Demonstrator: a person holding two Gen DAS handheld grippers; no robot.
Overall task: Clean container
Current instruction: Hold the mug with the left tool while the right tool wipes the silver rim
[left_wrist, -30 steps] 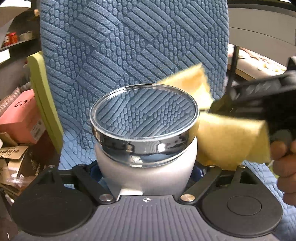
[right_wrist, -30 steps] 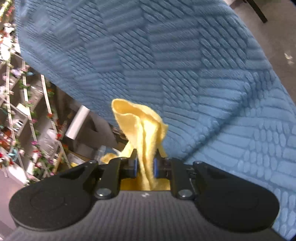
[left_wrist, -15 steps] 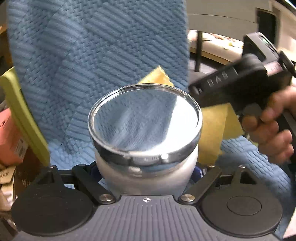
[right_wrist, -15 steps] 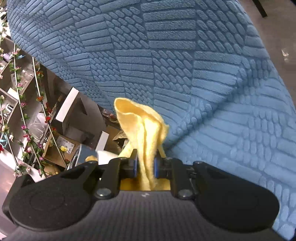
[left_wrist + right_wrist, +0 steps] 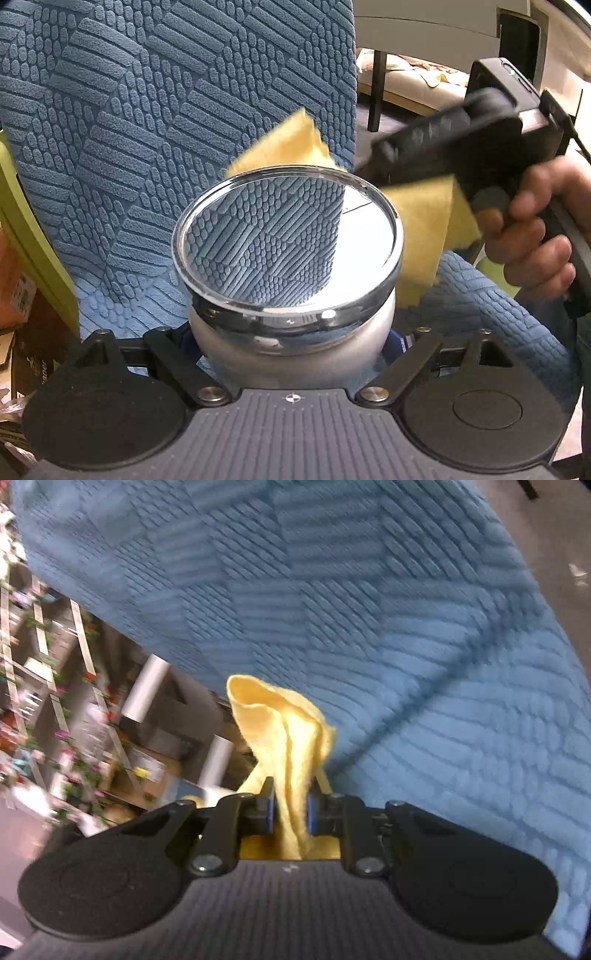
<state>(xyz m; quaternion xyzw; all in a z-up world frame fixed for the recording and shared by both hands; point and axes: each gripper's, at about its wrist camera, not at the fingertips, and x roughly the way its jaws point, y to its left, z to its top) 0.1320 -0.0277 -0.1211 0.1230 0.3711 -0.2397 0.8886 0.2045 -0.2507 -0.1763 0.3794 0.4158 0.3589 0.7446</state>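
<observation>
A white round container (image 5: 291, 339) with a chrome ring and a mirror-like lid (image 5: 288, 243) sits between the fingers of my left gripper (image 5: 291, 338), which is shut on its body. My right gripper (image 5: 290, 808) is shut on a folded yellow cloth (image 5: 284, 738). In the left wrist view the right gripper's black body (image 5: 461, 147) and the cloth (image 5: 421, 229) are behind and to the right of the container's rim. Whether the cloth touches the container is hidden by the rim.
A blue textured cover on a chair (image 5: 166, 110) fills the background and also shows in the right wrist view (image 5: 369, 609). A green chair edge (image 5: 33, 236) and boxes (image 5: 18, 288) are at the left. Shelves with flowers (image 5: 55, 701) are at the left.
The right gripper with the cloth has moved up and in behind the container's right rim. The left gripper has turned, so the lid now reflects more of the blue cover.
</observation>
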